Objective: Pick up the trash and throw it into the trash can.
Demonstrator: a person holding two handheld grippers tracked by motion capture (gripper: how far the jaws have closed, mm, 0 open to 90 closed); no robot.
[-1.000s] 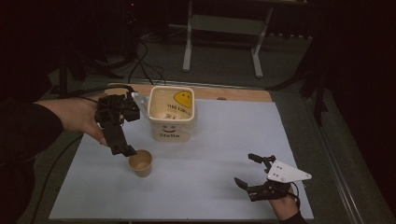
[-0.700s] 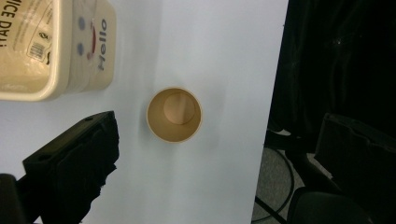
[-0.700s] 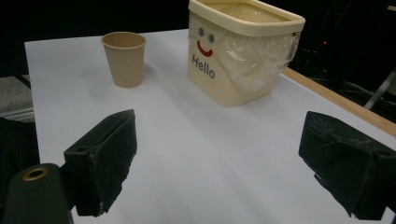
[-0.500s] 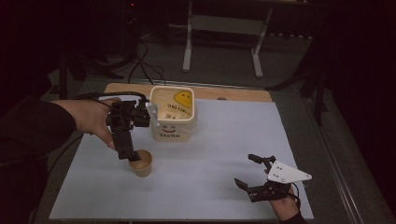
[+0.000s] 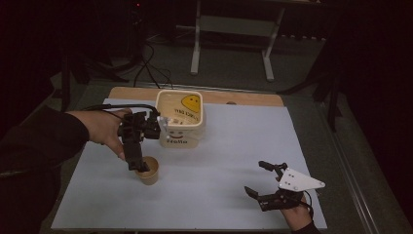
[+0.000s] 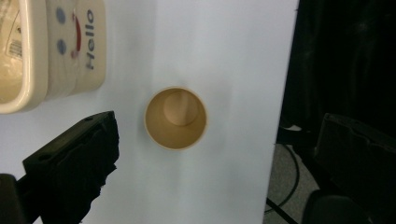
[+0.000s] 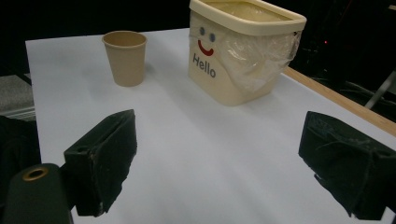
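Observation:
An empty brown paper cup [image 5: 147, 170] stands upright on the white sheet, in front of a cream bin [image 5: 180, 119] marked "Hello" with a smiley face. My left gripper [image 5: 139, 165] hangs just above the cup's left rim, pointing down. In the left gripper view I look straight down into the cup [image 6: 176, 117]; the left gripper [image 6: 215, 158] is open, its jaws wide apart and holding nothing. My right gripper [image 5: 255, 178] rests open near the sheet's front right. The right gripper view shows the cup [image 7: 124, 57] and the bin [image 7: 243, 51] beyond the open right gripper [image 7: 224, 163].
The white sheet [image 5: 229, 146] covers most of the table, with a wooden strip [image 5: 243, 97] showing along the far edge. A clear plastic liner [image 7: 261, 56] lines the bin. Cables and a metal stand [image 5: 234, 29] lie on the dark floor beyond.
My left gripper has moved right and down from beside the bin to just over the cup. The right gripper has stayed where it was.

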